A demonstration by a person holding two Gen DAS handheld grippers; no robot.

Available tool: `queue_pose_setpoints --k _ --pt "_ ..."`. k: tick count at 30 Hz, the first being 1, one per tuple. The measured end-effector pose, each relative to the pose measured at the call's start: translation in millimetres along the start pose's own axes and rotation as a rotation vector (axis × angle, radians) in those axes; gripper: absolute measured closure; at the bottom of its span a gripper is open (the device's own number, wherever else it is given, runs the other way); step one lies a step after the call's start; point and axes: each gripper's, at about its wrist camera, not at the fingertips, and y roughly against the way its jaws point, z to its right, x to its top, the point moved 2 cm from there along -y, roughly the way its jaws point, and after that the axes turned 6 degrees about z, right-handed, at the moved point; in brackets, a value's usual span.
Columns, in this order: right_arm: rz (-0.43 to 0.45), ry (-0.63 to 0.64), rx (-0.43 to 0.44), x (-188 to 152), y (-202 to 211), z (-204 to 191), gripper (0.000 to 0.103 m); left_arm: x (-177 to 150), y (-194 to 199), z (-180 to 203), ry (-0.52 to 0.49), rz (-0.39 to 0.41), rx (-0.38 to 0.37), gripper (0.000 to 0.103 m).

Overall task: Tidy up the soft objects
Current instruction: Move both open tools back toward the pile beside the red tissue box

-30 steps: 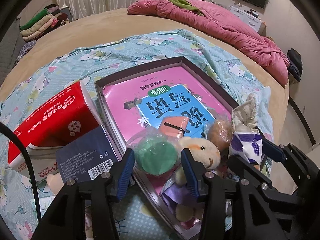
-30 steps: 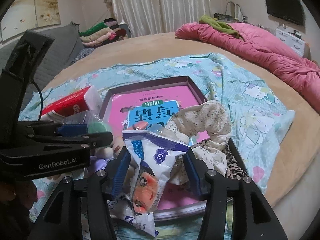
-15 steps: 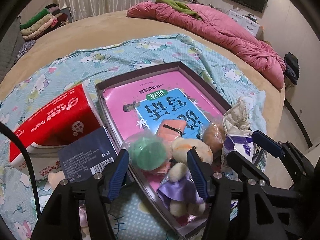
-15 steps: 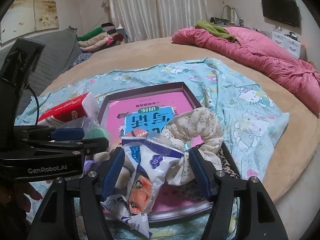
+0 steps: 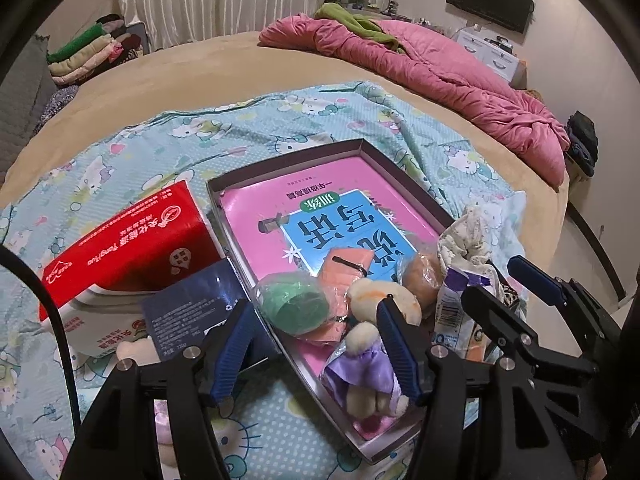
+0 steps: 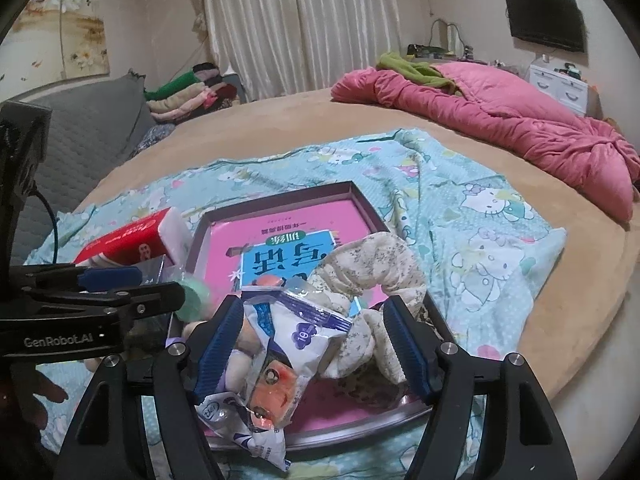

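Observation:
A dark-rimmed tray (image 5: pixel 288 156) with a pink book in it lies on the bed. At its near end sit a green bagged ball (image 5: pixel 292 308), an orange piece (image 5: pixel 344 268), a brown bagged bun (image 5: pixel 424 276) and a plush doll in a purple dress (image 5: pixel 360 368). My left gripper (image 5: pixel 314 348) hovers open above the ball and doll, pads clear of both. The jaws of my right gripper (image 6: pixel 314 344) are opening. A white and blue packet (image 6: pixel 296 344) and a floral scrunchie (image 6: pixel 372 280) lie loose between them in the tray (image 6: pixel 280 196).
A red tissue pack (image 5: pixel 128 248) and a dark blue box (image 5: pixel 192 308) sit left of the tray on the cartoon-cat blanket (image 5: pixel 200 136). A pink quilt (image 5: pixel 440 72) lies at the back right and folded clothes (image 5: pixel 88 56) at the back left. The bed edge drops off at right.
Both grippers have widened. The left one let go of the green bagged ball and drew back a little. The packet and scrunchie settled into the tray as the right pads parted.

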Motion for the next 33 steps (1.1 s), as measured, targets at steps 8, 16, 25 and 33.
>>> queue_pose_setpoints --k 8,16,25,33 --pt "0.003 0.012 -0.035 3 -12 4 0.028 0 10 -3 0.004 0.012 0.006 0.04" --pt "-0.013 0.021 -0.106 -1 -37 16 0.027 1 21 -8 0.011 0.026 0.011 0.04" --pt "-0.011 0.035 -0.132 -1 -56 21 0.027 2 31 -7 0.008 0.041 0.015 0.038" --pt "0.056 0.032 -0.125 12 -45 21 0.026 1 41 -7 0.004 0.053 0.011 0.034"
